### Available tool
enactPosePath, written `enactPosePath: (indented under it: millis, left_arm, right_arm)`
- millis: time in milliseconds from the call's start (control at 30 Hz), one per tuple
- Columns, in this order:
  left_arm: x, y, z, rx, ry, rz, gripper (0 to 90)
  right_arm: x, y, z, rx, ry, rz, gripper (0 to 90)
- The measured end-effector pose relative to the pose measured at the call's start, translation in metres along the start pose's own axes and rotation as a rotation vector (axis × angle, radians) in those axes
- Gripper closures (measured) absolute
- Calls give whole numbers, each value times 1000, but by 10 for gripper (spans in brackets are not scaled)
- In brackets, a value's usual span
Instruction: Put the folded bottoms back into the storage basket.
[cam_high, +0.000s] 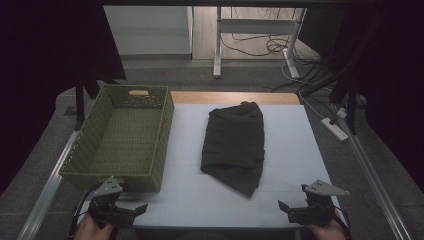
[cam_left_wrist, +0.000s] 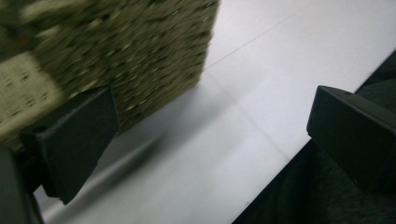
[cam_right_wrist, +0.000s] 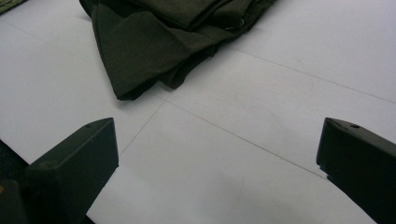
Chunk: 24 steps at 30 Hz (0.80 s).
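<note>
Both grippers hover low, jaws wide: left gripper (cam_high: 134, 212) beside the green basket (cam_high: 150, 130) (blurred, possibly touching), right gripper (cam_high: 286, 210) facing the folded dark garment (cam_high: 234, 145).

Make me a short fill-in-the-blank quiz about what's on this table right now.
1. The folded dark garment lies on the white table to the ____ of the green basket.
2. The basket holds ____.
3. Both the left gripper and the right gripper have their jaws ____.

Missing words: right; nothing; open
</note>
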<state>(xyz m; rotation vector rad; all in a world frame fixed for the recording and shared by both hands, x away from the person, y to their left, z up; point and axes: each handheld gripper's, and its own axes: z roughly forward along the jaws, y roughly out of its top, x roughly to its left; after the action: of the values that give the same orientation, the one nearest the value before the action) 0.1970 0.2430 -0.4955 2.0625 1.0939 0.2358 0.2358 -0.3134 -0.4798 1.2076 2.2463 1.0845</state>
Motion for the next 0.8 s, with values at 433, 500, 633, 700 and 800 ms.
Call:
enactPosePath:
  millis: [433, 500, 633, 700, 800]
  left_arm:
    - [-14, 12, 12, -11, -47, 63, 36]
    - [-16, 13, 14, -10, -48, 73, 37]
    - [-21, 17, 18, -14, -65, 98, 39]
    - [-24, 19, 21, -28, -85, 129, 38]
    - [-29, 22, 25, -24, -109, 143, 36]
  right_arm:
    - [0, 0, 0, 3, 1, 0, 0]
    - [0, 0, 0, 3, 1, -1, 0]
    - [0, 0, 1, 3, 2, -4, 0]
    - [0, 0, 0, 3, 1, -6, 0]
    - [0, 0, 0, 2, 2, -5, 0]
